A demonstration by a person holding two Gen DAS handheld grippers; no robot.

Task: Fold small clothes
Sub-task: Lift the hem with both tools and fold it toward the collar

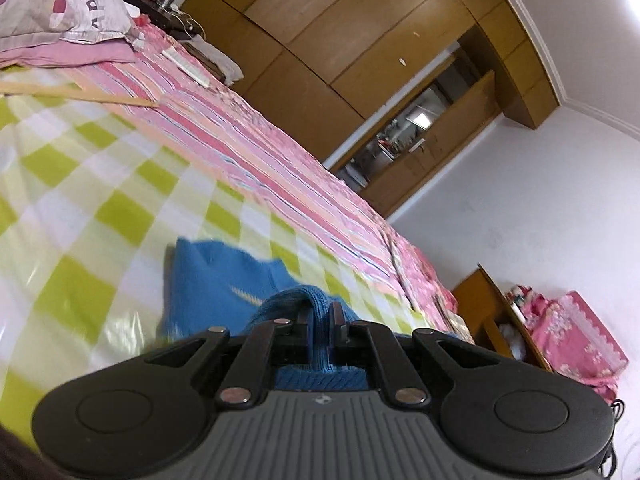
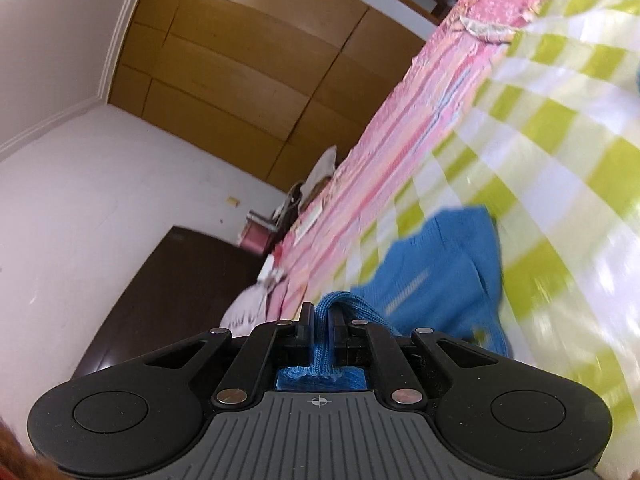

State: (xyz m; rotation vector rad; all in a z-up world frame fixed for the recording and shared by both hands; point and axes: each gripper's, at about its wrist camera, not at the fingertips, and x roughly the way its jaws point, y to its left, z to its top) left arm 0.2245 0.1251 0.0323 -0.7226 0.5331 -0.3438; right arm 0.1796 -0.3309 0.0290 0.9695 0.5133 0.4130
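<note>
Pinching a fold of blue knit between its two black fingers, the left gripper [image 1: 320,318] is seen closed tight on the blue knitted garment [image 1: 216,280], with a ribbed hem pulled up and over the fingertips. In the left wrist view the rest of the garment is spread toward 10 o'clock from the fingers, lying on the green and white checked sheet [image 1: 92,184]; a short pale stripe is knitted into it. A pink striped bedcover [image 1: 256,136] is seen past the sheet toward 12 o'clock, and a printed pillow [image 1: 60,4] is lying at the far 10 o'clock corner. Wooden wardrobe doors [image 1: 360,32] fill the 1 o'clock area, and a pink floral bundle [image 1: 576,332] is seen at 3 o'clock beside a low wooden cabinet [image 1: 480,300].

The right gripper [image 2: 322,320] is likewise clamped on a ribbed fold of the same garment [image 2: 440,264], its fingers nearly together with knit squeezed between them and frayed blue edge showing behind the pads. In the right wrist view the body of the garment is spread toward 2 o'clock from the fingers over the checked sheet [image 2: 560,128]. The striped bedcover [image 2: 400,148] runs toward 1 o'clock, the wardrobe [image 2: 240,60] stands at 11 o'clock, and a dark headboard [image 2: 168,280] is seen at 9 o'clock. Both views are blurred at the sheet.
</note>
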